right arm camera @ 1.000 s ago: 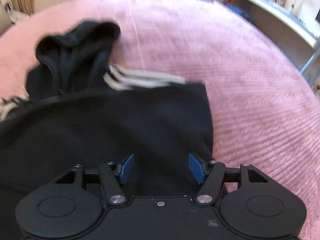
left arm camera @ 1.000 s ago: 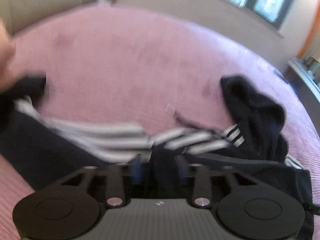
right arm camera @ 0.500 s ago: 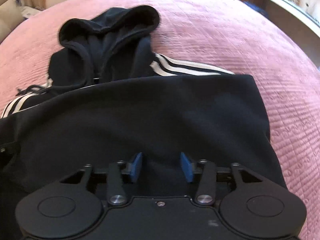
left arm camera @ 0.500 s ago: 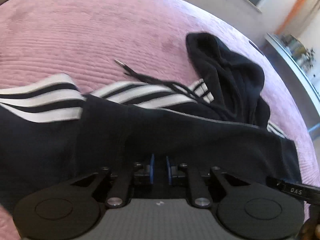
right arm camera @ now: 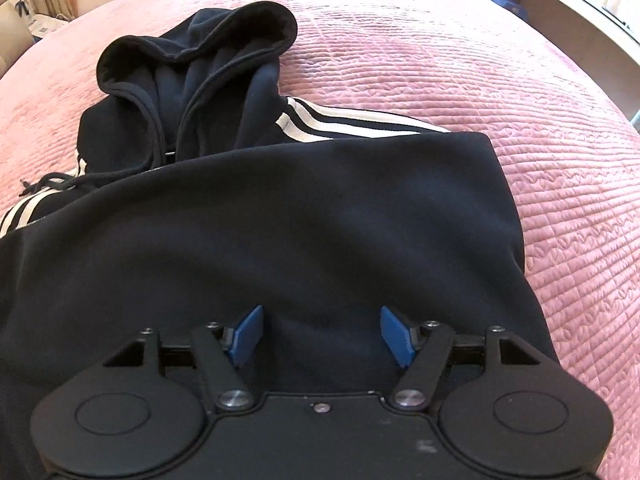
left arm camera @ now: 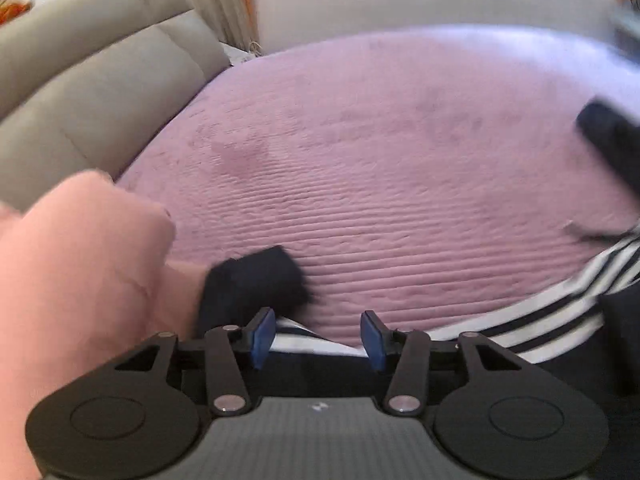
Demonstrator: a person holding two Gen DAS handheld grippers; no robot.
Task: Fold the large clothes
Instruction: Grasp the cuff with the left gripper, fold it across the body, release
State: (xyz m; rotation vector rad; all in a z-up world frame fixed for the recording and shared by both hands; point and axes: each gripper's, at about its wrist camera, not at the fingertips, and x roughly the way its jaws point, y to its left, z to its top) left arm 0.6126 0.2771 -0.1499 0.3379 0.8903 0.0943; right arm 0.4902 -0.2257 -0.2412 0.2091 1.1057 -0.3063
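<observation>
A dark navy hoodie [right arm camera: 300,216] with white sleeve stripes lies on the pink bedspread [right arm camera: 540,100], its bottom part folded up over the body, the hood [right arm camera: 200,60] bunched at the far end. My right gripper [right arm camera: 320,336] is open and empty just above the folded cloth. In the left wrist view a striped sleeve [left arm camera: 540,312] runs to the right and its black cuff [left arm camera: 256,284] lies just ahead of the left finger. My left gripper [left arm camera: 318,338] is open and empty above that sleeve.
A pink cloth bundle [left arm camera: 80,280] lies at the left beside the cuff. A beige upholstered headboard [left arm camera: 92,92] stands behind it. A white shelf unit [right arm camera: 580,4] runs along the bed's far right side.
My left gripper has opened, let go of the hoodie cloth and swung left toward the sleeve cuff. My right gripper has opened wider over the folded part.
</observation>
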